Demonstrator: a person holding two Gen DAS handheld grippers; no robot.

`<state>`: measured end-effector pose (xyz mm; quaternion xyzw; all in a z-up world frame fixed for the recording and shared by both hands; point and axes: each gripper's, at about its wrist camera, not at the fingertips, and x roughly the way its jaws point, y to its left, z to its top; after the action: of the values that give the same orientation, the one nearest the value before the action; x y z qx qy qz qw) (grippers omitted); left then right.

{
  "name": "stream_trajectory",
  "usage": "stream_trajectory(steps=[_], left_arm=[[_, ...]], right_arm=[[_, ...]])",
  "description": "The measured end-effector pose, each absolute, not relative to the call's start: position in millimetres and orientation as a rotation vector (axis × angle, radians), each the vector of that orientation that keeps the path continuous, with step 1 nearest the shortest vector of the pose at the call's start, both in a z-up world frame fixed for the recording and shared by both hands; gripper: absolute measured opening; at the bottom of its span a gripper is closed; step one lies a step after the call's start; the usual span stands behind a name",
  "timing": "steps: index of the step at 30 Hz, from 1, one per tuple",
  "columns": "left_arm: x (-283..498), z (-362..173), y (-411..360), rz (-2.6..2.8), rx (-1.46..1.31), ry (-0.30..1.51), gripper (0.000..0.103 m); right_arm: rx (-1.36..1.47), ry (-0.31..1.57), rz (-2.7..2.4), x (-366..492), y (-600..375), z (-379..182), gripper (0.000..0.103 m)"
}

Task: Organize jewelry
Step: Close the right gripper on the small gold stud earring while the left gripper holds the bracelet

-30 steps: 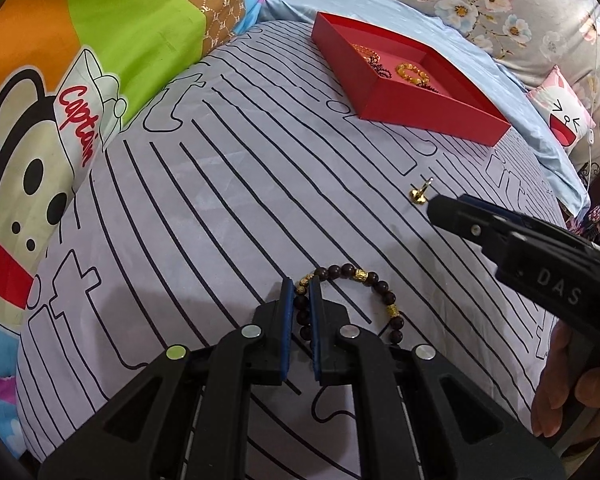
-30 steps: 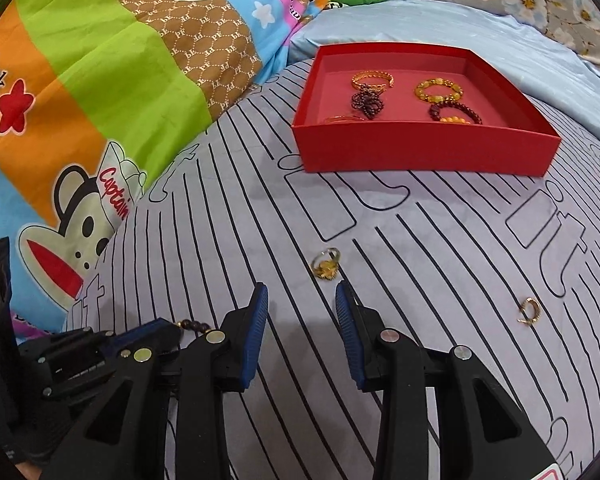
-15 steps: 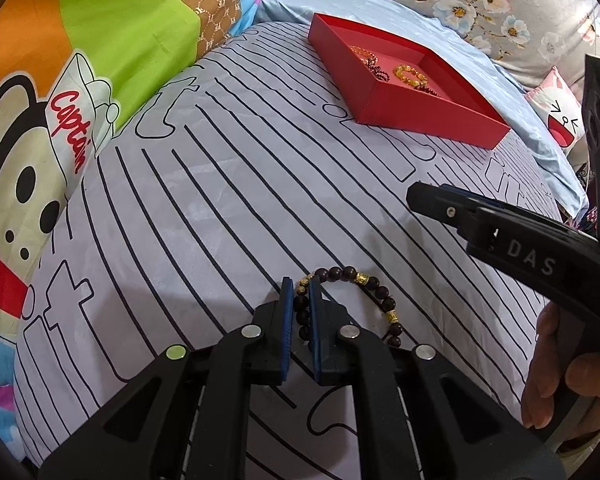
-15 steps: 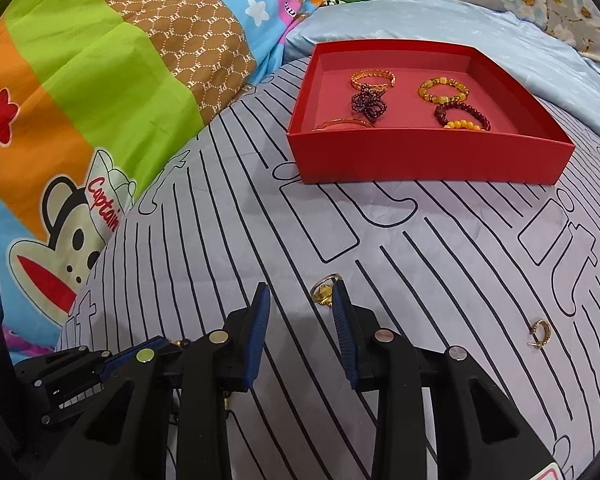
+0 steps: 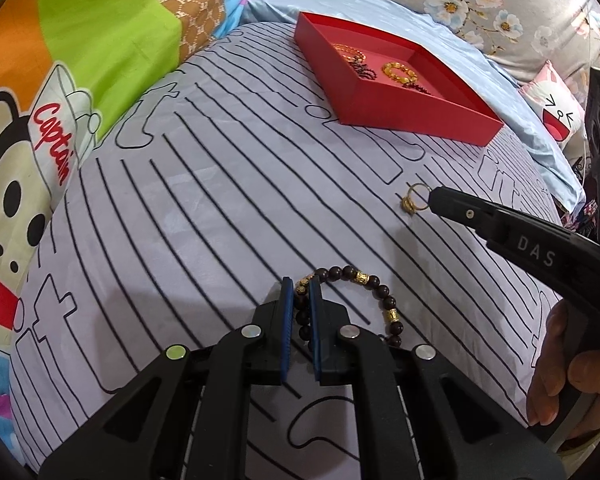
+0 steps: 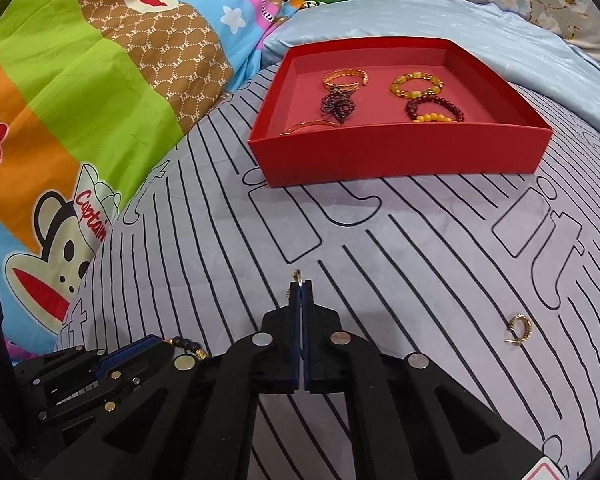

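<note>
My left gripper (image 5: 301, 289) is shut on a dark beaded bracelet with gold beads (image 5: 364, 280) that lies on the striped grey cover. My right gripper (image 6: 301, 286) is shut on a small gold ring (image 6: 297, 276); in the left wrist view the ring (image 5: 414, 200) sits at the tip of the right gripper (image 5: 434, 198). The red tray (image 6: 396, 152) stands farther back and holds several bracelets, among them a yellow beaded one (image 6: 416, 82); the tray also shows in the left wrist view (image 5: 412, 116).
A gold hoop earring (image 6: 521, 330) lies on the cover to the right of my right gripper. A bright cartoon quilt (image 6: 80, 92) lies on the left. A light blue sheet (image 6: 440, 16) and floral fabric lie behind the tray. A white cartoon pillow (image 5: 556, 108) sits far right.
My right gripper moved forward over the gold ring and closed on it. My left gripper stayed shut on the beaded bracelet.
</note>
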<state>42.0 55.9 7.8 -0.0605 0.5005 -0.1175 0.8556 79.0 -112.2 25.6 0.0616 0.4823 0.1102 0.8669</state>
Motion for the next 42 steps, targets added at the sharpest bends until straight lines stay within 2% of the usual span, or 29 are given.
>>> stream_trajectory(steps=[10,17,19,21,23,28,29,30,33,42], left_arm=[[42,7,38,-0.289,-0.110,1.057,0.008],[49,7,32,-0.285,-0.103,1.058,0.008],[51,7,33,-0.281,-0.105,1.058,0.008],[52,7,35,-0.276,-0.108,1.059,0.008],[54,7,37,-0.272,-0.107,1.060,0.008],[57,7,39,-0.265,-0.114,1.060,0.008],[58,7,39,-0.265,-0.115,1.060,0.008],[58,7,39,-0.265,-0.116,1.060,0.008],[60,7,39,-0.265,-0.116,1.061,0.008],[61,15,30,-0.289,-0.110,1.047,0.007]], right_arm=[[0.173,1.010,0.216,65,-137,28,0.001],[0.128,1.007,0.256,65,-121,29,0.008],[0.102,1.013,0.267,68,-114,27,0.013],[0.089,1.009,0.275,71,-108,26,0.028],[0.073,1.000,0.278,74,-103,27,0.030],[0.049,1.001,0.280,84,-95,23,0.028],[0.051,1.003,0.277,85,-96,22,0.024],[0.054,1.005,0.274,86,-96,21,0.016],[0.058,1.011,0.275,86,-99,20,0.004],[0.092,0.995,0.263,74,-113,28,0.002]])
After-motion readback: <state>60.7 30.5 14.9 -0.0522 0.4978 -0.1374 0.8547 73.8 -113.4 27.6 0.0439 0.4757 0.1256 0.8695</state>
